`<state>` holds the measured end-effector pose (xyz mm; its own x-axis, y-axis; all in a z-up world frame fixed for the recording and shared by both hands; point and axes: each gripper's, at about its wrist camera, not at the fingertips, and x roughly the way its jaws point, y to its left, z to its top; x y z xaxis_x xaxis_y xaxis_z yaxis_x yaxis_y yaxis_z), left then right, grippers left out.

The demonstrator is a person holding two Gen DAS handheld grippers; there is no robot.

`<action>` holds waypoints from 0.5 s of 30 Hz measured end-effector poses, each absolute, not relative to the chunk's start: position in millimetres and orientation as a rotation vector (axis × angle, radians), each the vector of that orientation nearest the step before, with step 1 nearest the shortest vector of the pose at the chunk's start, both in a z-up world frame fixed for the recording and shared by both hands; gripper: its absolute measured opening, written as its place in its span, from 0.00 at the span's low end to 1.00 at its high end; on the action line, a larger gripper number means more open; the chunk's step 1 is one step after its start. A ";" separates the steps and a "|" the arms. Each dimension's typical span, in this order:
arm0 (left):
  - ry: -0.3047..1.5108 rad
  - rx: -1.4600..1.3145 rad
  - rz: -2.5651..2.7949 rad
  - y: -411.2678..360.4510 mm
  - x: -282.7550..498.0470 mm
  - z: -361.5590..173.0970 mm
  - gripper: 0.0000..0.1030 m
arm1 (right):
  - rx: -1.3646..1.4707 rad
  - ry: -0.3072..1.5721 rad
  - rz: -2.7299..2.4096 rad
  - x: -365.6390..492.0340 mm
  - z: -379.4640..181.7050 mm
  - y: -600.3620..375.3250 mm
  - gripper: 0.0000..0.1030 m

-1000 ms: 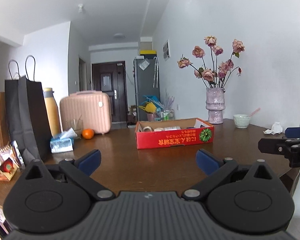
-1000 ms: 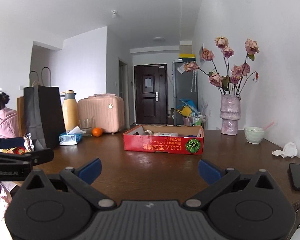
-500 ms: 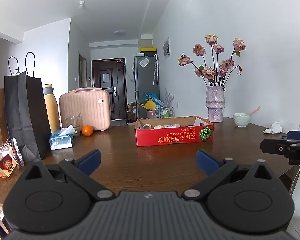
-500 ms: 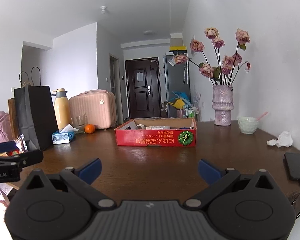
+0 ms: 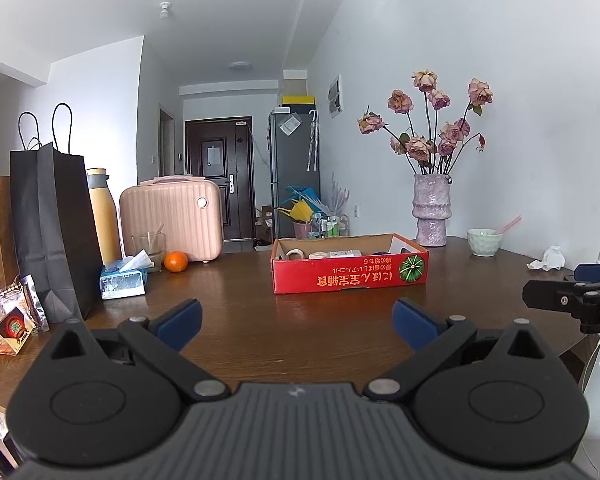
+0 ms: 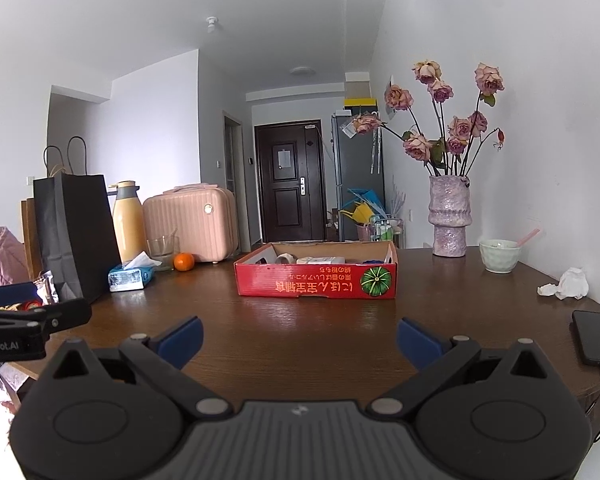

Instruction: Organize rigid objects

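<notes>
My left gripper (image 5: pixel 296 320) hangs over the near edge of the brown bench (image 5: pixel 240 320), jaws spread wide and holding nothing; my right gripper (image 6: pixel 298 338) beside it is likewise wide and bare; the red cardboard box (image 6: pixel 316 282) sits mid-bench ahead, well apart from both, with a tape roll (image 6: pixel 286 258) and small packets inside.
</notes>
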<state>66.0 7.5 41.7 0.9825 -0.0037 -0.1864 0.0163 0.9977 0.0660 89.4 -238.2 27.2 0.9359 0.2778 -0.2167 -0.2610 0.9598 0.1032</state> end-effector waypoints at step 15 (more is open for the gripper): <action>0.186 0.072 -0.012 8.0 65.9 41.3 1.00 | 0.082 0.229 0.261 89.0 27.2 -241.2 1.00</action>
